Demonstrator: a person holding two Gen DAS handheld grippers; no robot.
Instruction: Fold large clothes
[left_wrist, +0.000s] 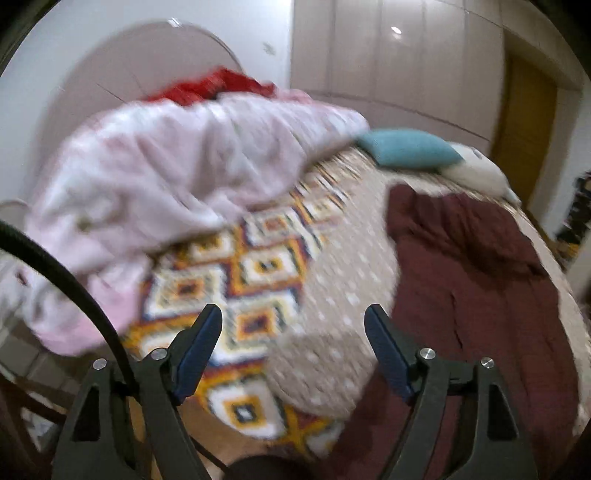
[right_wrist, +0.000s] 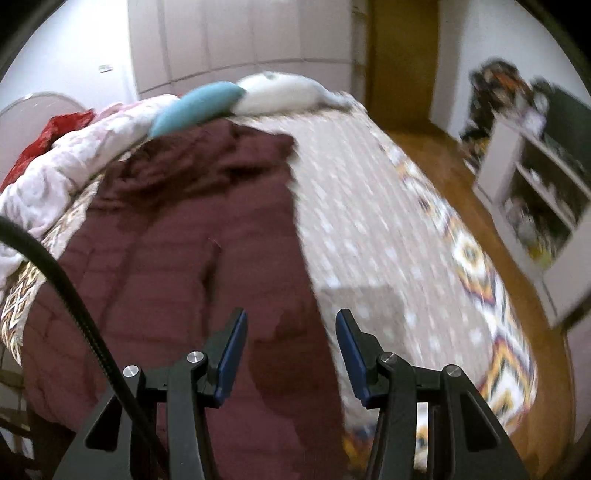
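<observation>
garment (right_wrist: 192, 236) one, pillows two

From my right wrist view, a bed (right_wrist: 369, 206) with a beige dotted cover fills the middle, a teal pillow (right_wrist: 192, 110) and a white pillow (right_wrist: 280, 94) lying at its 12 o'clock end. Pale wardrobe doors (right_wrist: 240, 37) stand behind at 12 o'clock, with a yellow-brown door (right_wrist: 402, 62) toward 1 o'clock. I see wooden floor (right_wrist: 454, 173) at 2 o'clock and a white open shelf unit (right_wrist: 532, 192) at 3 o'clock, blurred.
</observation>
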